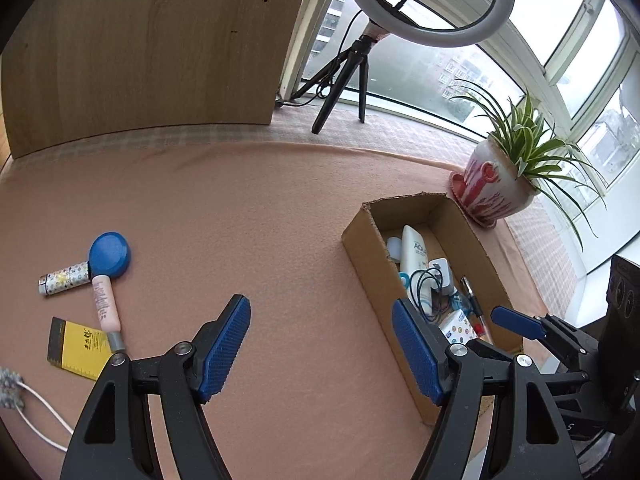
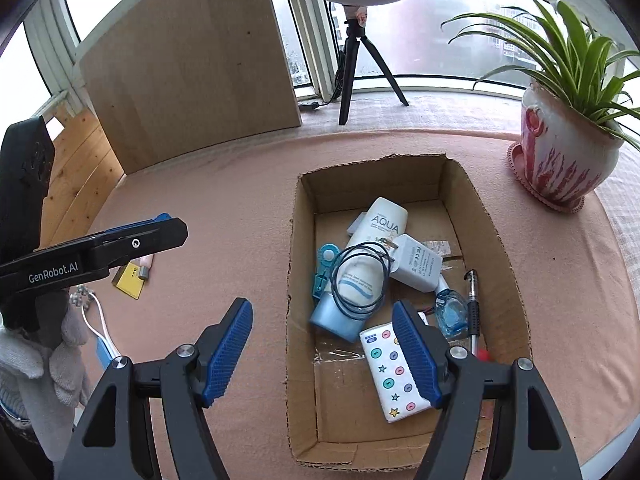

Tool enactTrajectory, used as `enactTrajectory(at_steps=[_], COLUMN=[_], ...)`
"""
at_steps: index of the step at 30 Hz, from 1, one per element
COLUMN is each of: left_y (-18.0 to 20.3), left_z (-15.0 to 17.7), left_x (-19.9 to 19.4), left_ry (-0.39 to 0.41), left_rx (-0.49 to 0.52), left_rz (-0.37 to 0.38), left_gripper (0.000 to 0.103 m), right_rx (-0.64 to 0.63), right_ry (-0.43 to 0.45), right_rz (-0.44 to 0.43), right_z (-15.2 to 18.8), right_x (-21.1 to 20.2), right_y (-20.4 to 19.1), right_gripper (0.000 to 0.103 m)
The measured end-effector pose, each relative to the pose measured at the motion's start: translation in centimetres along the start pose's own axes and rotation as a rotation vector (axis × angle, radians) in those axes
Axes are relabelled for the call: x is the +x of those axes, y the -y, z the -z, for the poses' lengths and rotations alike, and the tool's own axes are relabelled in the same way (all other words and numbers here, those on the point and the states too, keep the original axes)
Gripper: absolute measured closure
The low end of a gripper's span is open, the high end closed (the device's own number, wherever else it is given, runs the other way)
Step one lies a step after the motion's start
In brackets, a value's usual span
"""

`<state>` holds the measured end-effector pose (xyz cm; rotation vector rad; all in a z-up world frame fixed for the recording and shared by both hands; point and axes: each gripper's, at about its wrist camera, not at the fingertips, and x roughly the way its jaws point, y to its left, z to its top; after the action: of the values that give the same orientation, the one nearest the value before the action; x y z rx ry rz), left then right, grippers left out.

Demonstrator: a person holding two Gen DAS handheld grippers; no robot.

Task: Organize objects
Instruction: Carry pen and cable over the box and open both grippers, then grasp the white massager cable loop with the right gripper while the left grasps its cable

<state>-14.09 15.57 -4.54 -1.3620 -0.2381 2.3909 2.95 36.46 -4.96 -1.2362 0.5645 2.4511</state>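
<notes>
My left gripper (image 1: 320,308) is open above bare pink cloth, nothing between its blue pads. To its left lie a blue round lid (image 1: 110,254), a patterned tube (image 1: 64,282), a pink tube (image 1: 106,308) and a yellow card (image 1: 78,348). On its right stands the open cardboard box (image 1: 360,252). My right gripper (image 2: 322,308) is open and empty above the left wall of the box (image 2: 298,220). Inside lie an AQUA tube (image 2: 384,220), a white charger (image 2: 416,264), a black cable (image 2: 360,276), a pen (image 2: 474,300) and a dotted white pack (image 2: 394,376).
A potted plant (image 2: 560,152) stands at the far right behind the box. A ring light tripod (image 2: 352,60) and a wooden board (image 2: 188,60) stand at the back. A white cable (image 1: 40,412) trails at the near left. A gloved hand (image 2: 40,360) holds the left gripper (image 2: 160,228).
</notes>
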Motion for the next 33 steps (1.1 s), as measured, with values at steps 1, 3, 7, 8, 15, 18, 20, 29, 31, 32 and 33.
enactTrajectory(at_steps=[1,3,7,8,15,18,20,29,31,32,33], left_y=[-1.0,-3.1,-7.4,-8.4,-15.6,-18.7,-20.6,-26.9,-27.6,-27.9,-28.1], left_z=[0.4,1.3,3.4,4.0,7.9,9.6,10.8,14.7,15.2,15.3,15.3], left_x=[-0.5,-1.5,-3.6,-4.2,-7.7,-8.8,-9.5,-9.9,-9.7,-9.6,-9.4], left_ry=[0.000,0.002,0.011,0.014,0.025,0.028,0.026,-0.003,-0.012,-0.015,-0.017], left_rx=[-0.016,-0.053,-0.131,-0.153,-0.301,-0.368,-0.411,-0.546,-0.559,-0.565,-0.569], left_rz=[-0.011,-0.032,-0.083,-0.098,-0.180,-0.214,-0.231,-0.258,-0.253,-0.252,-0.246], left_gripper=[0.027,0.027,0.027,0.027,0.027,0.027,0.027,0.029,0.032,0.034,0.036], right_rx=[-0.015,-0.044,-0.109,-0.126,-0.265,-0.319,-0.357,-0.586,-0.640,-0.667,-0.694], right_ry=[-0.008,-0.024,-0.063,-0.073,-0.149,-0.180,-0.199,-0.309,-0.334,-0.346,-0.355], right_rz=[-0.014,-0.042,-0.107,-0.123,-0.204,-0.243,-0.262,-0.292,-0.293,-0.289,-0.279], right_z=[-0.1,-0.2,-0.5,-0.5,0.0,0.3,0.7,4.5,5.7,6.2,6.6], right_x=[0.3,0.9,2.3,2.7,5.5,6.4,7.0,9.1,9.3,9.5,9.6], right_y=[-0.7,-2.3,-5.6,-6.5,-13.0,-15.7,-17.4,-23.9,-24.8,-25.2,-25.6], right_gripper=[0.034,0.034,0.034,0.034,0.034,0.034,0.034,0.034,0.038,0.043,0.048])
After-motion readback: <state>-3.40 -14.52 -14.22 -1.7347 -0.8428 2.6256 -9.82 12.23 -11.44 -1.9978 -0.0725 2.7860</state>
